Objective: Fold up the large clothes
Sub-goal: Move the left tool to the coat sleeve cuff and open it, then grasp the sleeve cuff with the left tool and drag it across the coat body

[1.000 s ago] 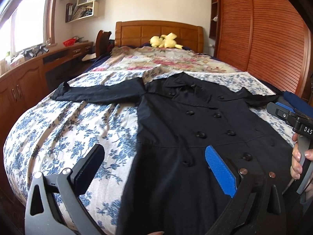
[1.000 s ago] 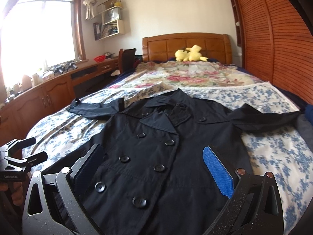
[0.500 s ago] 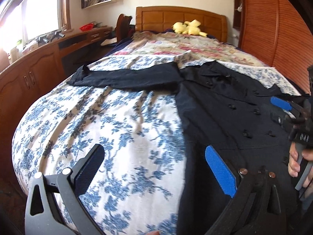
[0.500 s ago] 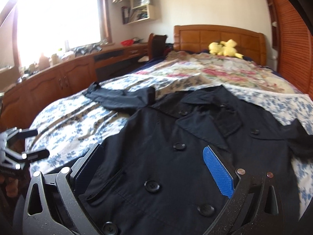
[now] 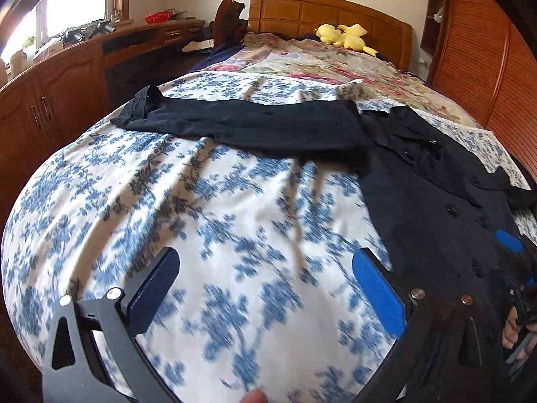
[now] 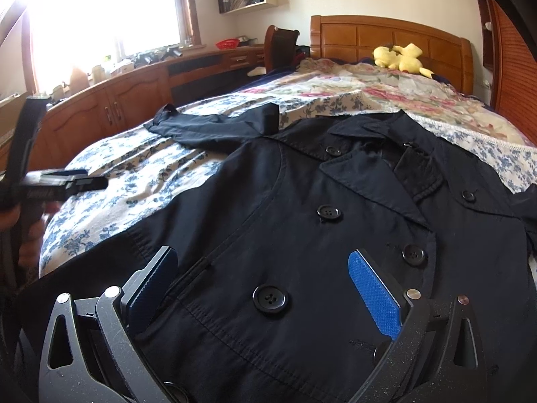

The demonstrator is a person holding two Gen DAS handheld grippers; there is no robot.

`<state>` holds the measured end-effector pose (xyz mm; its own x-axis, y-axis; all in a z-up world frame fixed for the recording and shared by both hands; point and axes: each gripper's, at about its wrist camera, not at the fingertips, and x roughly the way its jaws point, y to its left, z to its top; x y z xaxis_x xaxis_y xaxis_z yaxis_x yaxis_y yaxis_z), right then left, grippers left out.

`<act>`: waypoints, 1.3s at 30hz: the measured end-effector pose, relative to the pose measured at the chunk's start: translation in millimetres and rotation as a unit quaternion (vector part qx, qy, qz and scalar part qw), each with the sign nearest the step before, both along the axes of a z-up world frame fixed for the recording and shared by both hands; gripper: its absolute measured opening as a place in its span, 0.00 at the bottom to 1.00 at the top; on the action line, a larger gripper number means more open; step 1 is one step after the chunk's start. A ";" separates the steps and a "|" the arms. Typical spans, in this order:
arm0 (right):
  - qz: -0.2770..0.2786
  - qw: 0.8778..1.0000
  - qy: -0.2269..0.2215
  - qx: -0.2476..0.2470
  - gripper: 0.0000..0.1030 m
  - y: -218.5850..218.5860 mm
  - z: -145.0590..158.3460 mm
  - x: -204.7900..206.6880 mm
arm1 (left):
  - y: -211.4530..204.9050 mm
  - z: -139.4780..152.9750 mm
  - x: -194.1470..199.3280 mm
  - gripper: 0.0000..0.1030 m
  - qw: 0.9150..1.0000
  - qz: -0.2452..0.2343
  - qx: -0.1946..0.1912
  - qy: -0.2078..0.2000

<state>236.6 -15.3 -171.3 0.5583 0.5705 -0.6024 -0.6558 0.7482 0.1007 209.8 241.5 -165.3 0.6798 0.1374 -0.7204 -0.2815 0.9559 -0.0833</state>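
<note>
The left gripper is spread wide with nothing between its fingers, hovering over the blue-flowered bedsheet. Ahead of it and to its right lies the black coat, front up and buttoned, with one sleeve stretched flat across the sheet beyond the fingertips, its cuff pointing toward the wooden cabinets on the left.

The right gripper is also wide apart and grips nothing; it hangs just above the coat's chest, a button between its fingers and the collar farther ahead. Past the coat a pink-flowered quilt covers the bed up to a yellow plush toy against the headboard.
</note>
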 end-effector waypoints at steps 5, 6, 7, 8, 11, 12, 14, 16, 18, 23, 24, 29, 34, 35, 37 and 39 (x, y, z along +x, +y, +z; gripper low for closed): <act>-0.001 1.000 0.007 -0.003 1.00 0.4 -4.0 4.3 | 35.3 -3.4 31.9 1.00 1.000 0.010 0.004 0.012; -0.001 1.000 0.009 -0.002 1.00 0.0 -4.5 5.1 | 42.5 -4.6 38.2 1.00 1.000 0.015 0.000 0.015; -0.002 1.000 0.011 -0.001 1.00 -0.5 -4.9 5.8 | 50.3 -5.6 45.1 0.99 1.000 0.017 -0.006 0.014; -0.002 1.000 0.013 0.000 1.00 -0.8 -5.5 6.4 | 55.9 -6.8 51.0 0.99 1.000 0.019 -0.012 0.013; -0.003 1.000 0.017 0.000 1.00 -0.5 -6.9 7.2 | 71.3 -10.6 74.5 0.96 0.999 0.022 -0.026 0.014; -0.003 1.000 0.017 0.000 1.00 -0.6 -7.1 7.2 | 77.2 -11.7 84.7 0.96 0.999 0.025 -0.028 0.013; -0.004 1.000 0.016 0.000 1.00 -0.9 -6.9 6.6 | 86.1 -13.9 101.4 0.93 0.999 0.032 -0.028 0.012; -0.004 1.000 0.016 0.000 1.00 -0.9 -7.2 6.5 | 96.1 -17.2 118.5 0.88 0.999 0.038 -0.033 0.013; -0.004 1.000 0.016 0.000 1.00 -0.9 -7.2 6.5 | 106.5 -21.9 133.8 0.86 0.998 0.052 -0.038 0.020; -0.004 1.000 0.019 -0.003 1.00 0.6 -8.4 7.7 | 123.3 -29.4 165.2 0.85 0.995 0.077 -0.061 0.028; -0.003 1.000 0.019 -0.004 1.00 1.0 -8.8 7.7 | 127.3 -29.5 168.5 0.85 0.994 0.082 -0.068 0.025; -0.002 1.000 0.021 -0.004 1.00 0.6 -9.4 8.5 | 150.0 -35.9 183.1 0.67 0.988 0.116 -0.100 0.029; -0.002 1.000 0.024 -0.002 1.00 -0.6 -9.9 9.1 | 169.6 -46.7 187.8 0.64 0.978 0.156 -0.131 0.033; -0.002 1.000 0.024 -0.002 1.00 -0.7 -9.9 8.8 | 169.6 -46.9 189.3 0.59 0.978 0.158 -0.130 0.033; -0.002 1.000 0.024 -0.002 1.00 -0.6 -9.9 8.9 | 165.4 -45.1 193.2 0.30 0.981 0.154 -0.117 0.031; -0.002 1.000 0.024 -0.001 1.00 -1.0 -9.9 8.9 | 160.3 -43.4 199.9 0.09 0.984 0.136 -0.109 0.039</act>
<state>245.4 -16.2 -181.2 0.5309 0.5664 -0.6304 -0.6466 0.7515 0.1306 409.7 401.8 -208.7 0.5811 0.1427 -0.8012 -0.5378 0.8062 -0.2465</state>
